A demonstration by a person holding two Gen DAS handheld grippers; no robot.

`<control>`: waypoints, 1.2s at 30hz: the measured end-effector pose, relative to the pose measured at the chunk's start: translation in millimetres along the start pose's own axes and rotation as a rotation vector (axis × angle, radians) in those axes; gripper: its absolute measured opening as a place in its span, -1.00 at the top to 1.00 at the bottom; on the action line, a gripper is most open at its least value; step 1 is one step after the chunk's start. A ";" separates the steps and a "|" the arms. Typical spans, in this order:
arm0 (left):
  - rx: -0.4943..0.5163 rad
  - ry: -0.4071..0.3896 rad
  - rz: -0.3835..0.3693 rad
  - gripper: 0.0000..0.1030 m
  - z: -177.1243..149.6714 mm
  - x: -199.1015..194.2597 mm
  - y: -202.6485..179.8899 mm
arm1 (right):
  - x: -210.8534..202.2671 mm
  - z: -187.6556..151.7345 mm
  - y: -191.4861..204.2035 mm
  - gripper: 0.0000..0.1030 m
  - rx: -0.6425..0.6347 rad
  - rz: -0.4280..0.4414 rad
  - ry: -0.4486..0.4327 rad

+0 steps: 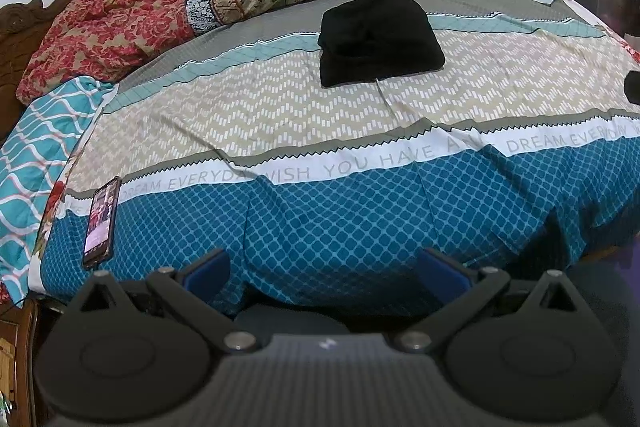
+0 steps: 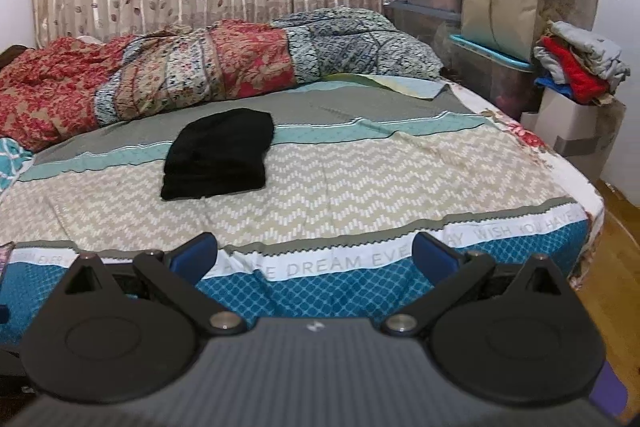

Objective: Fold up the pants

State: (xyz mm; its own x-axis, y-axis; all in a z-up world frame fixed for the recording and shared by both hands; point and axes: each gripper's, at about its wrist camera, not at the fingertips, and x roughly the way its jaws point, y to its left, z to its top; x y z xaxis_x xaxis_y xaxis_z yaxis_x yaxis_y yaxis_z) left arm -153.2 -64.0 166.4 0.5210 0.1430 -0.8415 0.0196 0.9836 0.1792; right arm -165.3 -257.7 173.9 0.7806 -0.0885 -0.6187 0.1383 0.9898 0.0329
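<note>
The left gripper [image 1: 322, 267] and right gripper [image 2: 316, 253] are both spread wide, holding nothing. The black pants [image 1: 378, 39] lie folded on the bed [image 1: 280, 107], their folds too dark to see

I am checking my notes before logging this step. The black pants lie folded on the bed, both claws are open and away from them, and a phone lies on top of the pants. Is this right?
One thing is wrong: the phone is not on the pants. It lies on the bed near its front left edge, far from them, as the left wrist view shows. The rest holds: the pants are folded, and the left claw and right claw are open and away.
</note>
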 end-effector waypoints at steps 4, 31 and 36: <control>0.004 0.002 -0.001 -1.00 -0.2 0.5 -1.0 | 2.1 -2.1 -1.7 -1.00 -0.015 -0.028 -0.002; 0.021 0.003 -0.001 -1.00 1.8 1.1 -4.3 | 5.6 -1.8 -6.8 -1.00 -0.026 -0.057 0.002; 0.020 0.004 0.003 -1.00 2.7 1.5 -3.9 | 6.3 -1.3 -6.9 -1.00 -0.028 -0.056 0.003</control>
State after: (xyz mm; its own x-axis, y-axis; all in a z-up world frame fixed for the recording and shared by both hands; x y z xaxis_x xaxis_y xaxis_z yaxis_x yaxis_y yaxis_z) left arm -150.2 -67.9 165.9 0.5176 0.1460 -0.8431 0.0356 0.9808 0.1917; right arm -162.2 -264.9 168.8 0.7705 -0.1432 -0.6212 0.1643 0.9861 -0.0235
